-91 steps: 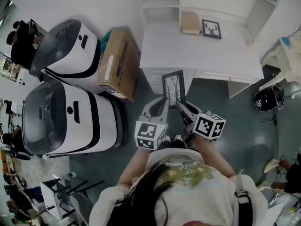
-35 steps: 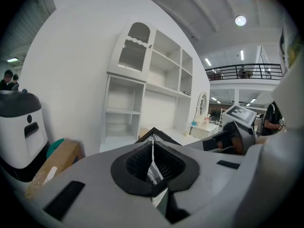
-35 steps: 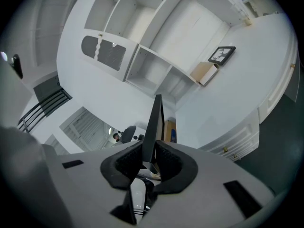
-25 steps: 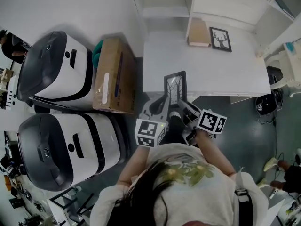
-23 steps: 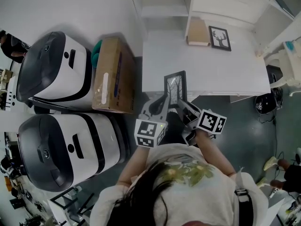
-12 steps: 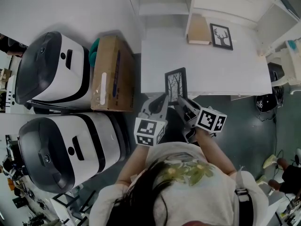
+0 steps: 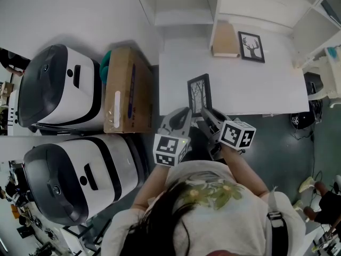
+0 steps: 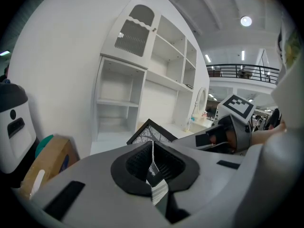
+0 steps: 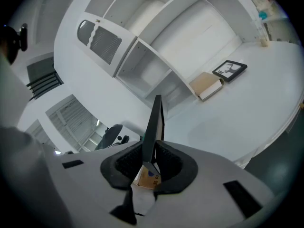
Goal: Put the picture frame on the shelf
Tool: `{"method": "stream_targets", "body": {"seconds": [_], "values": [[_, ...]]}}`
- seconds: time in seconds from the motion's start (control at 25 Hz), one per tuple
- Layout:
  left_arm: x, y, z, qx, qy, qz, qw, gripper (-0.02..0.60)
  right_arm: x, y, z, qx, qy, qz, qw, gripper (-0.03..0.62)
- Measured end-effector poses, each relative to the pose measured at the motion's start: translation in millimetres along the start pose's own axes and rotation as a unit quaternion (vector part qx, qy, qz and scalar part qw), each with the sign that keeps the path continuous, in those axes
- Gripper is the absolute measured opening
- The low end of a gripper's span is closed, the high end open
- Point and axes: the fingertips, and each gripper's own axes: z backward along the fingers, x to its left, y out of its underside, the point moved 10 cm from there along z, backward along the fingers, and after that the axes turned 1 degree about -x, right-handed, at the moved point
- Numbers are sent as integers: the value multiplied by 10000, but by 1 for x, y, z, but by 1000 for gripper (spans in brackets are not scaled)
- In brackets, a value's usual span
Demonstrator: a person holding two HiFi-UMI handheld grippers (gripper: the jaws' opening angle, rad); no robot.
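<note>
White counter (image 7: 240, 89) fills the upper middle of the head view, and at its 12 o'clock stands the tall white shelf unit (image 7: 181, 7). Both claws are up at the counter's near edge, sharing one load: the black rectangular picture frame with a bare-tree print (image 7: 199, 93), which sits over that edge. Whether its base touches the counter, I can't tell.

Left claw (image 7: 184, 113) comes in from 7 o'clock, and the left gripper view shows its pads closed on the frame's lower corner. Right claw (image 7: 206, 113) comes in from 5 o'clock, clamped on the frame's thin edge. In the right gripper view that edge rises upright from between the pads.

Look to 1 o'clock of the held frame, well apart from it at the back of the counter. A small black frame with a deer print (image 7: 251, 47) lies flat there, with a flat tan box (image 7: 226, 39) just beside it at its 9 o'clock.

Off the counter at 9 o'clock, a brown cardboard box (image 7: 127, 89) sits on the grey floor. Beyond it stand two white-and-black domed machines (image 7: 61, 84).
</note>
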Motion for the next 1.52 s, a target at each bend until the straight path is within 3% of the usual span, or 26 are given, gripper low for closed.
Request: {"method": "stream_targets", "body": {"seconds": [0.6,1.52], "values": [[36,-19,-39,-22,-42,-11,10000,38,-7,-42,-44,4,427,757,9962,87],[80,-45,-88,83,-136,-21,9999,38,-23,-88,-111,221,602,1289,9896,87]]}}
